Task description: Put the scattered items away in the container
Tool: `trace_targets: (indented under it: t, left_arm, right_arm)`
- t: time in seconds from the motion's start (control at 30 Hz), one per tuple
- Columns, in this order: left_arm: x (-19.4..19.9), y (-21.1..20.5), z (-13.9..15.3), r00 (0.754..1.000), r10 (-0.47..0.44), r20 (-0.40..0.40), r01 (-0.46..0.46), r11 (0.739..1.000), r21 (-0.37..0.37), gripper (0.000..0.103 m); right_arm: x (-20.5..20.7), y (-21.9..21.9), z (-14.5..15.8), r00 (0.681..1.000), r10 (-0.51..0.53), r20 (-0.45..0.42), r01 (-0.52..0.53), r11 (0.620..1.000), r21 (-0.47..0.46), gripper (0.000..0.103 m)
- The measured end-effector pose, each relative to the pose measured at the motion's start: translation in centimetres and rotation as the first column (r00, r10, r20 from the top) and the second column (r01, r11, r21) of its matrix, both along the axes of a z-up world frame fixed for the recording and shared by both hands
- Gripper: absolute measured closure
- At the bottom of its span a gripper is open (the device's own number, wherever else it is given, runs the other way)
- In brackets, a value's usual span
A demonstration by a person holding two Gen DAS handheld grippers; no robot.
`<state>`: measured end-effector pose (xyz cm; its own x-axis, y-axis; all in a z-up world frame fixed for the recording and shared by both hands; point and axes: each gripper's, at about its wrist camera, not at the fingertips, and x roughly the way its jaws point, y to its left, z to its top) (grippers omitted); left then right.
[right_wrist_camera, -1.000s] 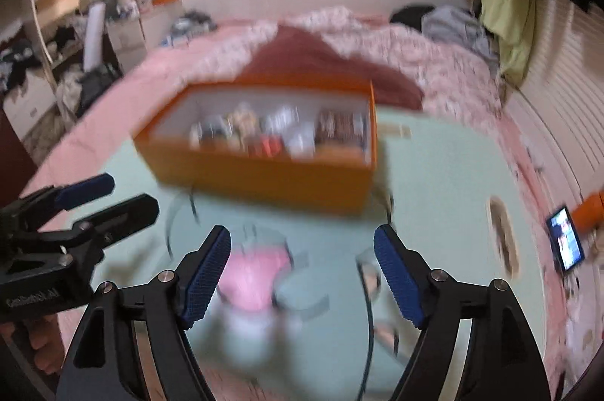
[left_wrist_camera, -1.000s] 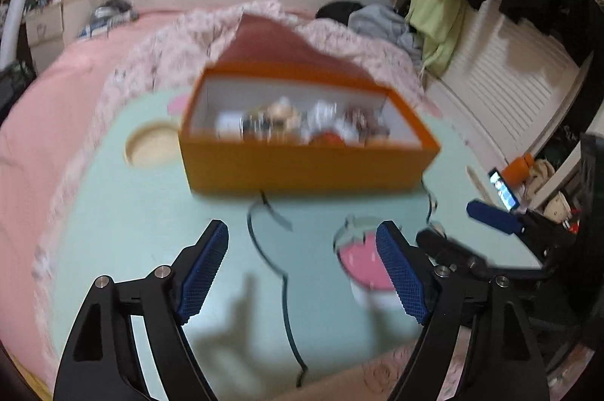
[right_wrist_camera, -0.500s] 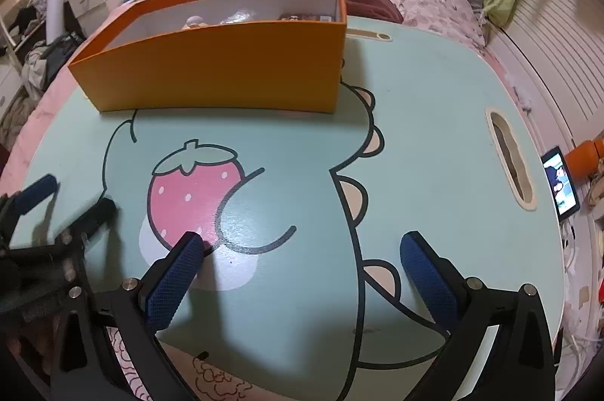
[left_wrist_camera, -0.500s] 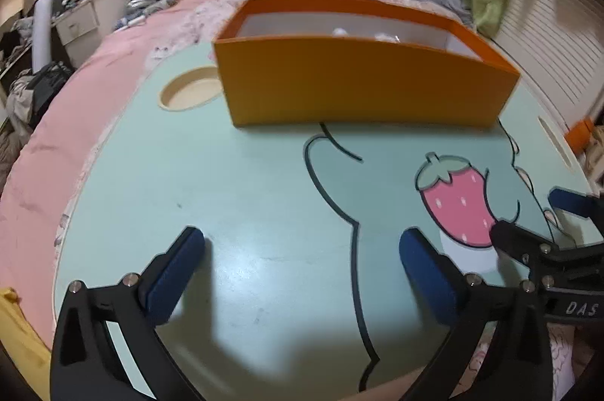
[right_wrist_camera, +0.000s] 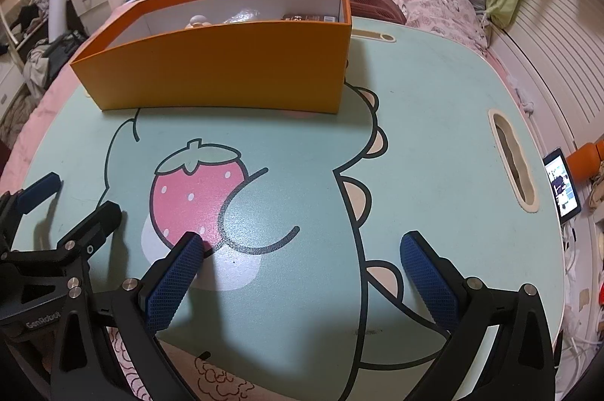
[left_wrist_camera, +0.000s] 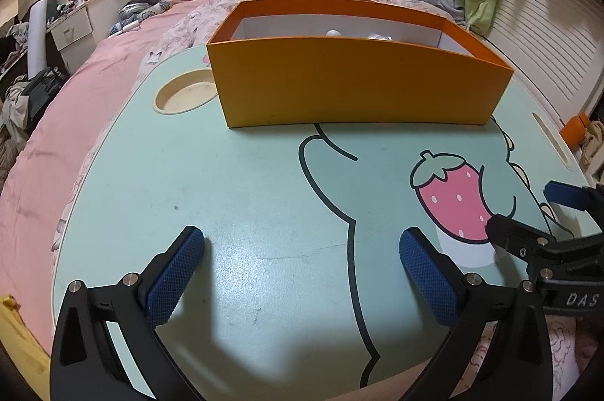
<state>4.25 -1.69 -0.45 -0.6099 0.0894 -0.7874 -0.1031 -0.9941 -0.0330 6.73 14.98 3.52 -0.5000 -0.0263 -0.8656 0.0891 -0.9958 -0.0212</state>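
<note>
Both grippers have dropped low over the table [left_wrist_camera: 264, 174] since a second ago, jaws spread wide. Left gripper [left_wrist_camera: 302, 272] released, empty. Orange box [left_wrist_camera: 358, 87] at 12 o'clock, holding the tidied items (task looks finished). Right gripper [right_wrist_camera: 302, 272] released, empty. Bare tabletop between; near edge sits close at 6 o'clock.

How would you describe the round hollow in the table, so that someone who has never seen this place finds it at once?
Start at the mint-green lap table that stands on the pink bed. Find the orange box at its far side. Just left of the box's near-left corner lies the round hollow: a shallow cream circle sunk into the top, unlike the long narrow slot on the opposite side.
</note>
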Motion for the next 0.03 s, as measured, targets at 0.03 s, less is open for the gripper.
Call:
trace_targets:
  t: [0.03]
  left_arm:
    - [0.0,-0.05,0.0,1.0,-0.001,0.0,0.001,1.0,0.002,0.0]
  right_arm:
    - [0.04,0.03,0.04,1.0,0.0,0.0,0.0,1.0,0.0,0.0]
